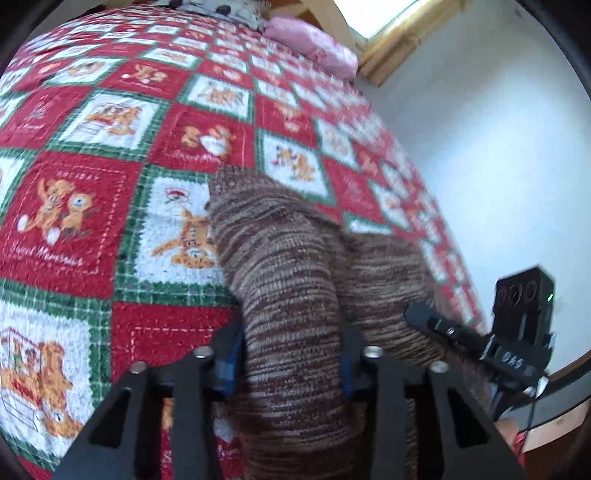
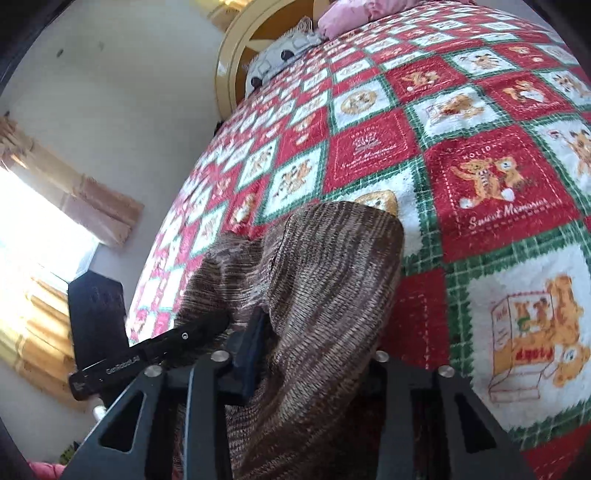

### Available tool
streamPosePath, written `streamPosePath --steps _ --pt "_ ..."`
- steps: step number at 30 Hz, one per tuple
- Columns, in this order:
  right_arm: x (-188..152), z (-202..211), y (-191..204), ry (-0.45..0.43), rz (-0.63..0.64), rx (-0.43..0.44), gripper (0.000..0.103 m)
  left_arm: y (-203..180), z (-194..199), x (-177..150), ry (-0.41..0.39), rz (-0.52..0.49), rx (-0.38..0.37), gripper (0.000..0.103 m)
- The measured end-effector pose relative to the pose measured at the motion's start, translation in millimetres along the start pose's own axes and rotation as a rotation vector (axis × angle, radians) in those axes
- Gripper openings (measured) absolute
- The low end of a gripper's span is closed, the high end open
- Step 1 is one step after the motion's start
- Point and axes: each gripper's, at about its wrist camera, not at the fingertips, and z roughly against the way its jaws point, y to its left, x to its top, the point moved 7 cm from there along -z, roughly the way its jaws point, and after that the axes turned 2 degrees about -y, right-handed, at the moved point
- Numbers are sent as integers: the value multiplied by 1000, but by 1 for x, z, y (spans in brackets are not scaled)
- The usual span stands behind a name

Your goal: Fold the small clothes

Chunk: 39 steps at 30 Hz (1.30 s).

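Item: brown-and-cream striped knit garment (image 1: 291, 280), a small piece of clothing. It is held up over the bed (image 1: 110, 184), with its far end draped down onto the quilt and its near end gathered between both tools. The cloth is bunched into two thick folds in the left wrist view.

Left gripper (image 1: 291, 369): its jaws are closed on one fold of the knit garment, with cloth filling the gap between the blue pads. The same tool is seen from the right wrist view as a black bar (image 2: 155, 354) just left of the garment.

Right gripper (image 2: 314, 354): its jaws are clamped on the other fold of the garment (image 2: 325, 280), which spills over and between them. In the left wrist view it is seen at the garment's right edge (image 1: 480, 332), touching the cloth.

Christmas quilt (image 2: 480, 184): red, white and green squares with orange bear prints, spread over the bed beneath the garment.

Pink pillow (image 1: 314, 40): laid at the far end of the bed, well apart from the garment.

Grey-and-white soft item (image 2: 280, 55): placed beside the pink pillow (image 2: 354, 14); its kind cannot be told.

White wall (image 1: 498, 147): beyond the bed's edge.
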Motion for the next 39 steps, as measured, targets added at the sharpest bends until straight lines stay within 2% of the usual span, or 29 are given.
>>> streamPosePath --steps 5,8,11,16,22,26,27,29,32,35,39 --pt "0 28 42 -81 116 6 27 -27 44 9 -119 -81 -34 31" --pt "6 57 84 -129 226 16 27 -46 80 13 -189 -163 -23 30" --pt "6 74 121 -160 300 16 27 -53 123 14 -253 -180 -39 30" --pt "-7 97 172 -201 366 68 26 -50 180 15 -353 -190 -28 30" --pt "-33 103 232 -207 402 167 26 -33 234 8 -428 -206 36 30" --pt "-58 80 264 -167 398 248 26 0 263 -5 -453 -165 93 30" --pt "-64 69 269 -147 396 260 26 14 268 -9 -450 -149 126 30" --pt "-74 49 276 -105 389 277 26 35 271 -12 -446 -126 185 30" --pt "-87 10 290 -33 395 299 26 62 274 -14 -437 -78 229 30" --pt "-89 -18 302 -3 428 291 26 90 274 -6 -434 -26 252 30" --pt "-72 -57 313 7 484 263 26 112 262 17 -440 -38 305 30"
